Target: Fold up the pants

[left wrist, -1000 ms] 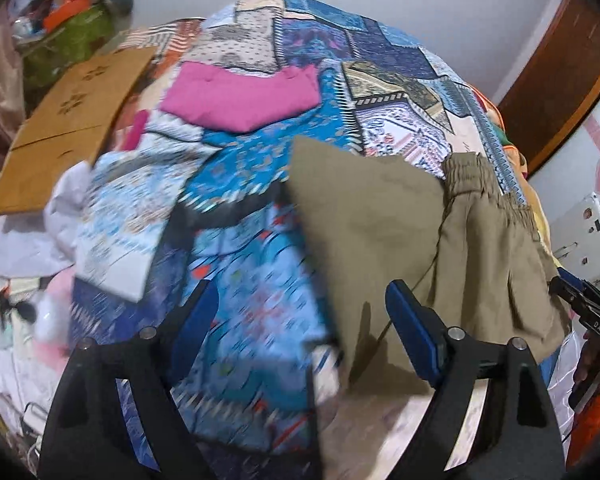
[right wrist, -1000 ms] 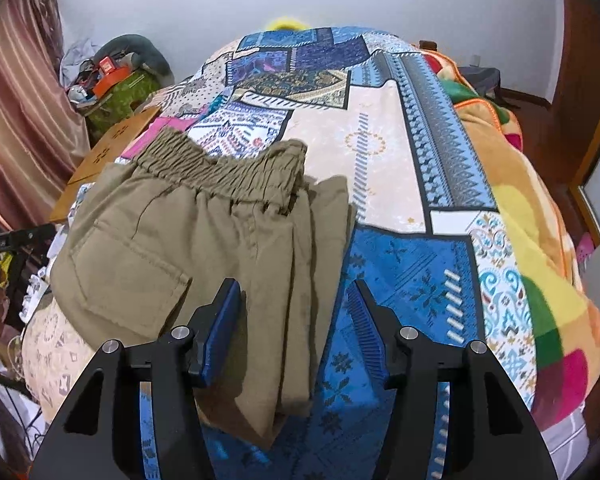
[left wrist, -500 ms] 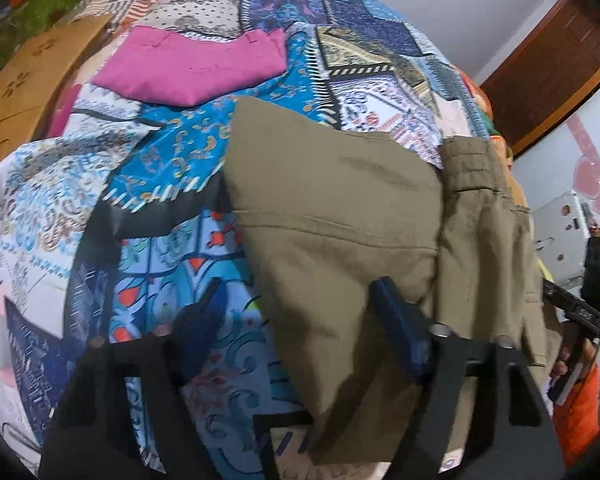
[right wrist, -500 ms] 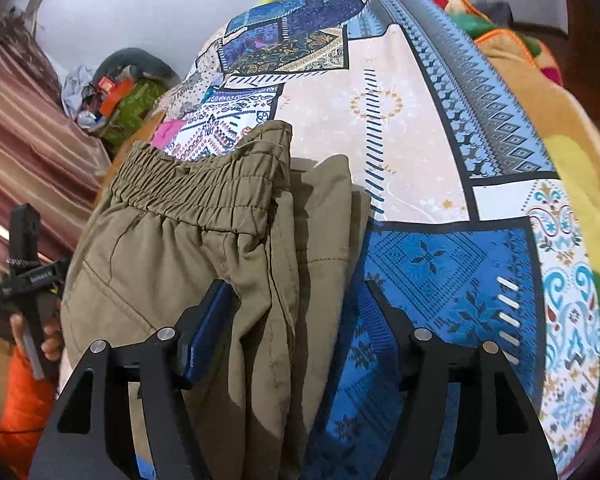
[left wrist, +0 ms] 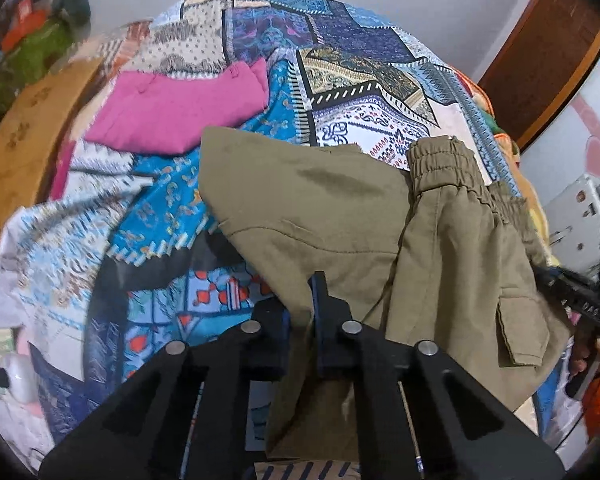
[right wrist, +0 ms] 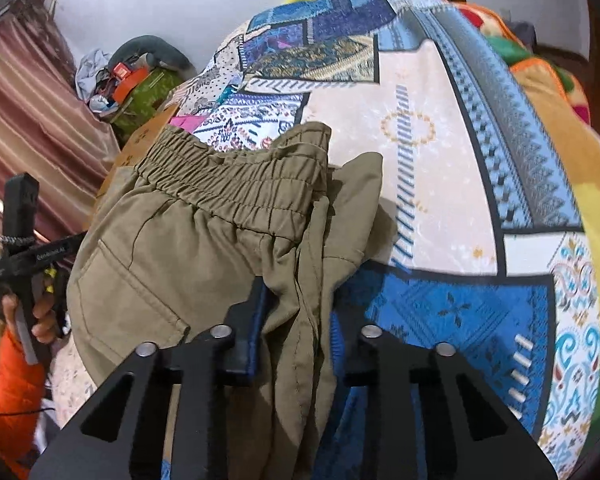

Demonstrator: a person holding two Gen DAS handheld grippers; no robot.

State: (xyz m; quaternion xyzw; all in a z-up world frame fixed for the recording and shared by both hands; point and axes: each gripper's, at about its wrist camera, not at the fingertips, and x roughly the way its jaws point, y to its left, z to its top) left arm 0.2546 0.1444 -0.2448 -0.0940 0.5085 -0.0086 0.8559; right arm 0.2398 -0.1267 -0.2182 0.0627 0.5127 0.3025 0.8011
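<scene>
Few markings are legible. In the left wrist view, the black body of the right tool (left wrist: 580, 300), at the right edge, carries small pale letters that read roughly "DAS"; the rest is blurred. In the right wrist view, the black crossbar of the left tool (right wrist: 32, 258), at the left edge, bears a short pale word, perhaps beginning "Gen", too small to read with certainty. The brown cardboard (left wrist: 16, 152) at far left shows printed flower-like marks, not text.
</scene>
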